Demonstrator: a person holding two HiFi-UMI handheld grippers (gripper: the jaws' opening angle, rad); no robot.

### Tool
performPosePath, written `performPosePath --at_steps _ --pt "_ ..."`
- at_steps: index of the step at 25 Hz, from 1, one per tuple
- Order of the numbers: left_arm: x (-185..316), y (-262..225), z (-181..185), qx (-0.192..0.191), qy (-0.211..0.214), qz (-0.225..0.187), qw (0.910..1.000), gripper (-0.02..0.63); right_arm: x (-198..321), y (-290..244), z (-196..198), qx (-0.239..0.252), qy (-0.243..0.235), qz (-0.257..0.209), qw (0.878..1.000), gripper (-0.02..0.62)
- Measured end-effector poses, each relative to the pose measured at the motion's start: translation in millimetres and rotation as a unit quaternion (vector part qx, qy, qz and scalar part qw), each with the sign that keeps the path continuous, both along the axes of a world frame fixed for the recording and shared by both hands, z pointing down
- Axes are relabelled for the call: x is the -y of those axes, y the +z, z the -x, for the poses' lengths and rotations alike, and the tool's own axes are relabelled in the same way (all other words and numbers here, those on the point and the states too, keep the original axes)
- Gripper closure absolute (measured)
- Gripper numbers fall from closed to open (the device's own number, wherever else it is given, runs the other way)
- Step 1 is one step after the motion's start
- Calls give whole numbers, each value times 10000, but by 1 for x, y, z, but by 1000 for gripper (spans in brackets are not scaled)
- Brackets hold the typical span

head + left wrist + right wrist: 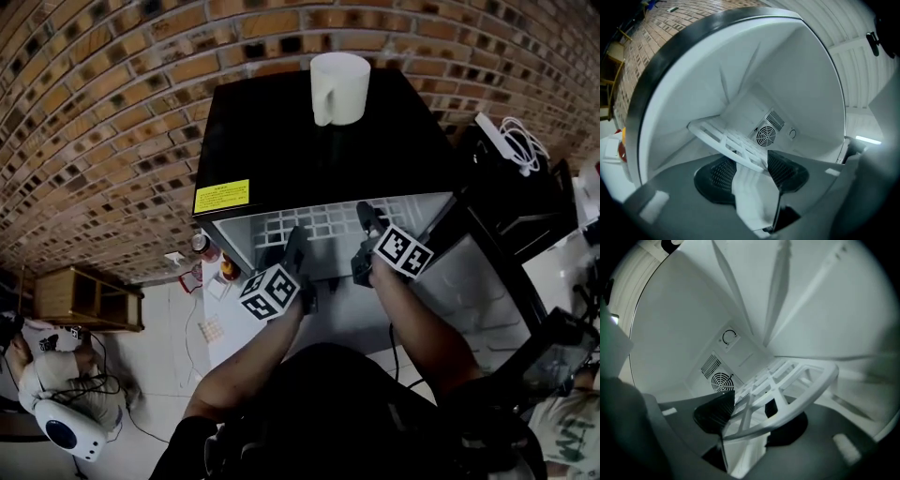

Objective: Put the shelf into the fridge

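Note:
A white grid shelf lies level inside the open black mini fridge, with its front edge at the opening. My left gripper and right gripper both reach that front edge side by side. In the left gripper view the shelf runs slantwise into the white cavity, and its edge passes between the jaws of the left gripper, which stand wide. In the right gripper view the shelf's curved rim crosses between the spread jaws of the right gripper. Neither pair of pads presses on it.
A white mug stands on the fridge top, near its back. The fridge door hangs open to the right. A round fan grille sits in the back wall. On the floor are a wooden rack at left and small cans.

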State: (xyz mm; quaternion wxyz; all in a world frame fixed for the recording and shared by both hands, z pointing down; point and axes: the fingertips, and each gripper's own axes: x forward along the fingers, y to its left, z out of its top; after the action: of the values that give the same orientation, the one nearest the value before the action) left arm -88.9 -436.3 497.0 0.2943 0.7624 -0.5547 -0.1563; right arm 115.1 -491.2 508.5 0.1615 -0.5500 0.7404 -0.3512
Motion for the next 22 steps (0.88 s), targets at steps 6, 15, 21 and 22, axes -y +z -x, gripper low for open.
performPosePath --at_steps 6,15,21,22 --pt "-27 4 -14 147 752 -45 9971 481 -24 -3 -1 -147 -2 8 9999 385" --pt "-85 -42 -39 741 1954 -1229 9702 600 -56 -6 7 -98 -145 48 9998 403" --pt "-109 -44 -18 780 1942 -1321 9689 612 -90 -9 22 -588 -412 -76 9974 459" --pt "-114 -42 -16 781 1963 -1303 9687 612 -96 -10 25 -644 -469 -110 9968 462"
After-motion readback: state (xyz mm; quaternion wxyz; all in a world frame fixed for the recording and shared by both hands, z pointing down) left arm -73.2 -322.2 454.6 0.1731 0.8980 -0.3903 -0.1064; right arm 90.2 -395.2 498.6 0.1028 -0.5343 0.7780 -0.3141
